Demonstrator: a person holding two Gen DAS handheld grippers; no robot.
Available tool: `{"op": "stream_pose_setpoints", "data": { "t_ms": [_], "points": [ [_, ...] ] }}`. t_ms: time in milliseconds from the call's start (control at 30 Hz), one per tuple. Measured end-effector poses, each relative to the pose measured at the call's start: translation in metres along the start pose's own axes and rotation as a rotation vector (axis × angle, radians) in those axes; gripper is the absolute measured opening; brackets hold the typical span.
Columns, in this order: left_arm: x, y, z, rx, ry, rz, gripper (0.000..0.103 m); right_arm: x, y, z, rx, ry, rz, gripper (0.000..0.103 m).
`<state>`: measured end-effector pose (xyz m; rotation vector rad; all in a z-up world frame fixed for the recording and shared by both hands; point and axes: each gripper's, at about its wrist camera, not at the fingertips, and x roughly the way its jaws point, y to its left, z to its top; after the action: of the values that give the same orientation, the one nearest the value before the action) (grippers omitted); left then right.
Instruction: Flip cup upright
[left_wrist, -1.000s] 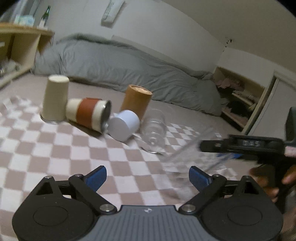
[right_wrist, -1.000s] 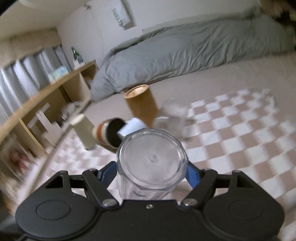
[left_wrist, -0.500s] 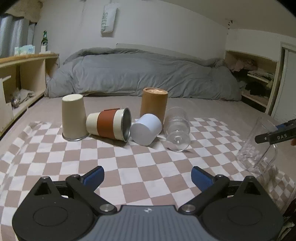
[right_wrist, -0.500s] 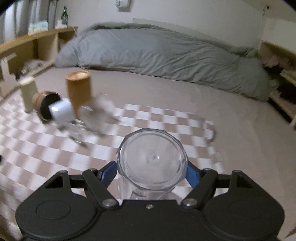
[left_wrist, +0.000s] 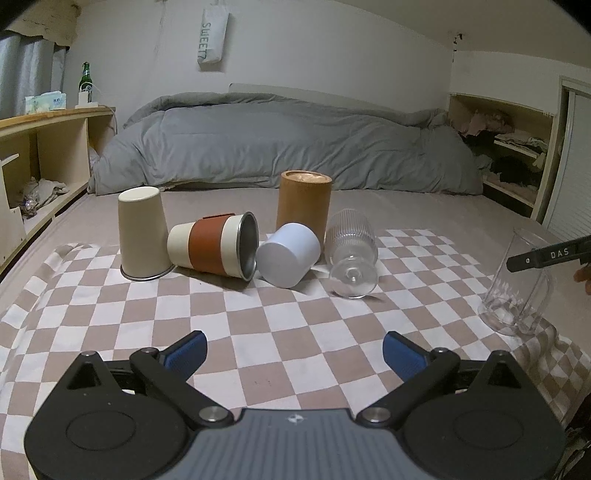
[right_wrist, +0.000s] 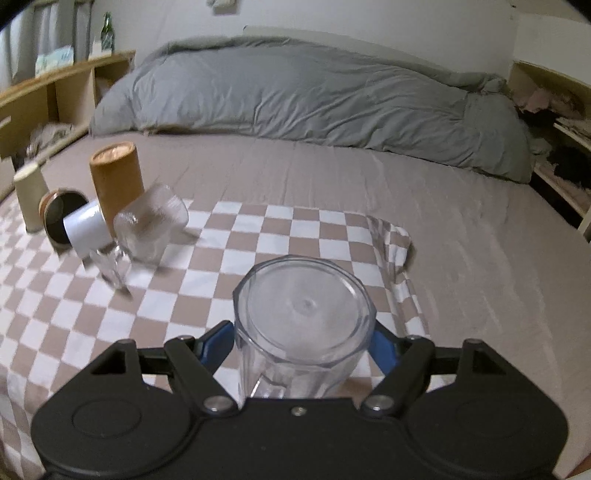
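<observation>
A clear plastic cup (right_wrist: 303, 332) stands upright on the right edge of the checkered cloth (left_wrist: 258, 325), between the blue pads of my right gripper (right_wrist: 303, 343), which is shut on it. The same cup shows at the far right of the left wrist view (left_wrist: 517, 291). My left gripper (left_wrist: 293, 350) is open and empty, low over the cloth's near edge. A ribbed clear glass (left_wrist: 352, 251), a white cup (left_wrist: 288, 254) and a cream cup with a brown sleeve (left_wrist: 216, 245) lie on their sides. A cream cup (left_wrist: 142, 230) stands upside down.
A tall tan cylinder cup (left_wrist: 304, 203) stands behind the white cup. A grey duvet (left_wrist: 288, 147) lies along the back of the bed. Wooden shelves (left_wrist: 40, 147) run along the left, and more shelves (left_wrist: 517, 155) at the right.
My right gripper has swung the clear cup rightward and set it down at the cloth's right edge. The left gripper's view has levelled out; its jaws stayed open.
</observation>
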<state>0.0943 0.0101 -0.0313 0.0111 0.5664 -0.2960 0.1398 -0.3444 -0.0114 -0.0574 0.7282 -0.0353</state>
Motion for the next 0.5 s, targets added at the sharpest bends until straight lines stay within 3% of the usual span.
{"op": "stream_pose_setpoints", "data": {
  "t_ms": [267,500],
  "points": [
    [0.002,-0.001,-0.001,-0.001,0.013,0.001,0.101,-0.004,-0.002,-0.025,0.133,-0.083,-0.017,0.085],
    [0.004,-0.002,-0.003,-0.004,0.024,0.003,0.101,0.000,0.004,-0.049,0.198,-0.054,-0.046,0.083]
  ]
}}
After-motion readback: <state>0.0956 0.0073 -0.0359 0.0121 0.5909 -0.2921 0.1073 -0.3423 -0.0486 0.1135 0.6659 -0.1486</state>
